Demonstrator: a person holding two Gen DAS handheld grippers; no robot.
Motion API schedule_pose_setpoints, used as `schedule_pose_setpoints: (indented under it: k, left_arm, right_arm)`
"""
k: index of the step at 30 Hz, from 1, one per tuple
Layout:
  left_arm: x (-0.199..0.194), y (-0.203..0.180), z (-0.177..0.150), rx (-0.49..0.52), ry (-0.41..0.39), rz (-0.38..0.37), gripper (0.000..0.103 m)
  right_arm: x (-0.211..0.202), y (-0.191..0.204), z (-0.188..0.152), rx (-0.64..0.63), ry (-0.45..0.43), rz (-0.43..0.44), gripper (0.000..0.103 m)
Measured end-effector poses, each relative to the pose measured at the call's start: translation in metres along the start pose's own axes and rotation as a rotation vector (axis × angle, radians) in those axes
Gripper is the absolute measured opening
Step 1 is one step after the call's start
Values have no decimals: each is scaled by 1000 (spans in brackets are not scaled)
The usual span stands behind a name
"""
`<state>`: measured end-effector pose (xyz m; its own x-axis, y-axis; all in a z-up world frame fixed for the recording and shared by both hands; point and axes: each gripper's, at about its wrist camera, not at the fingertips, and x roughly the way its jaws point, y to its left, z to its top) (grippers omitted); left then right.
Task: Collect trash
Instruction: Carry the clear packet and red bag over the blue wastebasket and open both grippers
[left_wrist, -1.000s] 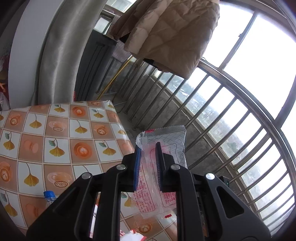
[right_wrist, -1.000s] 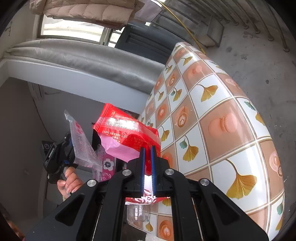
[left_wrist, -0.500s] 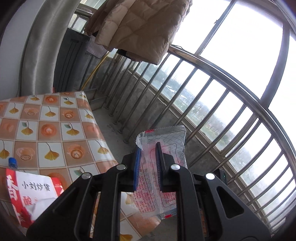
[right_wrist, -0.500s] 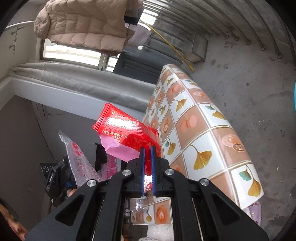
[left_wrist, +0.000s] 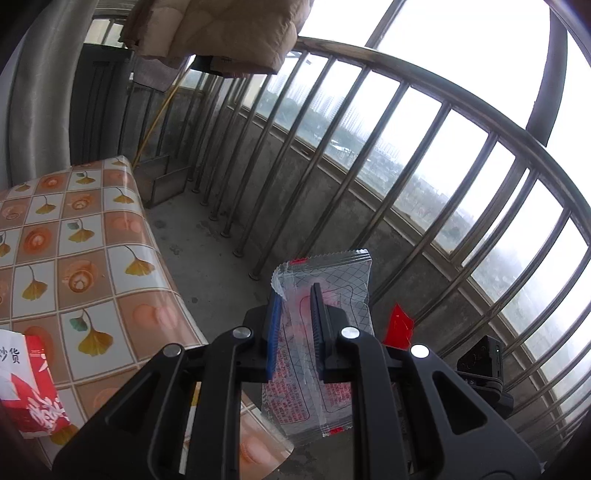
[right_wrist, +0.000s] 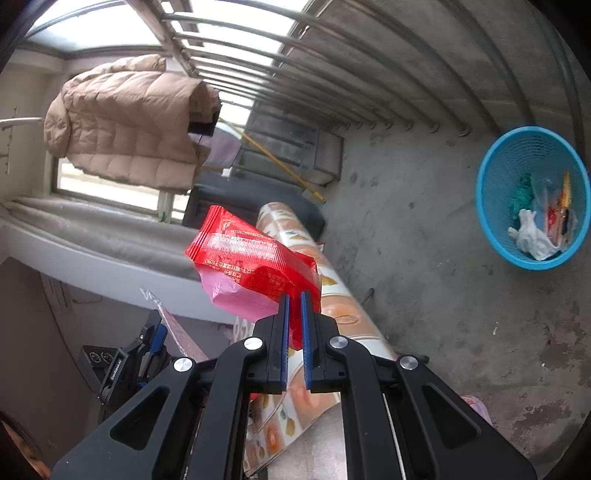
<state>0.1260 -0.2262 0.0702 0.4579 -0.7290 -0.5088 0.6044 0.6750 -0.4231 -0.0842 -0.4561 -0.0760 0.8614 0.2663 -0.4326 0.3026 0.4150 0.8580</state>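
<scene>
Two wrappers are held, one in each gripper. The left gripper (left_wrist: 295, 295) pinches a clear wrapper (left_wrist: 325, 354) with red print, its blue-edged fingers (left_wrist: 274, 332) pressed against the film, which stands upright past the tips and hangs below them, beyond the tabletop's (left_wrist: 74, 258) right edge and over the concrete floor (left_wrist: 221, 258). The right gripper (right_wrist: 294, 306) has its jaws nearly together on a corner of a red wrapper (right_wrist: 255, 254) with a pink underside, which juts up and left above the tabletop's near corner. A blue mesh basket (right_wrist: 491, 221) stands on the floor well apart from the table, near the railing (left_wrist: 406, 166), already holding crumpled scraps, though what each is cannot be told. On the tabletop's near left edge lies a red-and-white packet (left_wrist: 29, 387). A beige padded jacket (right_wrist: 122, 122) hangs above.
</scene>
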Motion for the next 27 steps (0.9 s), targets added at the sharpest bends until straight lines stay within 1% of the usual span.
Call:
schedule_pose_setpoints:
  k: [3, 11, 16, 19, 22, 23, 26, 27]
  left_arm:
    - [37, -24, -10, 59, 82, -11, 14]
    - [146, -74, -39, 175, 243, -2, 14]
    - [224, -94, -61, 250, 387, 17, 15]
    - [262, -100, -77, 298, 429, 61, 15]
    - [292, -99, -93, 304, 467, 72, 15]
    - [301, -99, -96, 303, 477, 70, 15]
    - [329, -98, -105, 277, 504, 51, 15]
    - [336, -98, -107, 270, 513, 42, 19]
  right_arm:
    - [-12, -28, 7, 44, -53, -75, 7]
    - [-18, -104, 31, 164, -127, -233, 7]
    - [-10, -145, 49, 245, -154, -283, 7]
    - [-4, -165, 65, 277, -166, -307, 7]
    - [5, -184, 84, 300, -165, -333, 8]
    - [7, -188, 89, 303, -165, -344, 10]
    - [18, -207, 107, 322, -169, -375, 11]
    - [22, -216, 114, 329, -168, -381, 17]
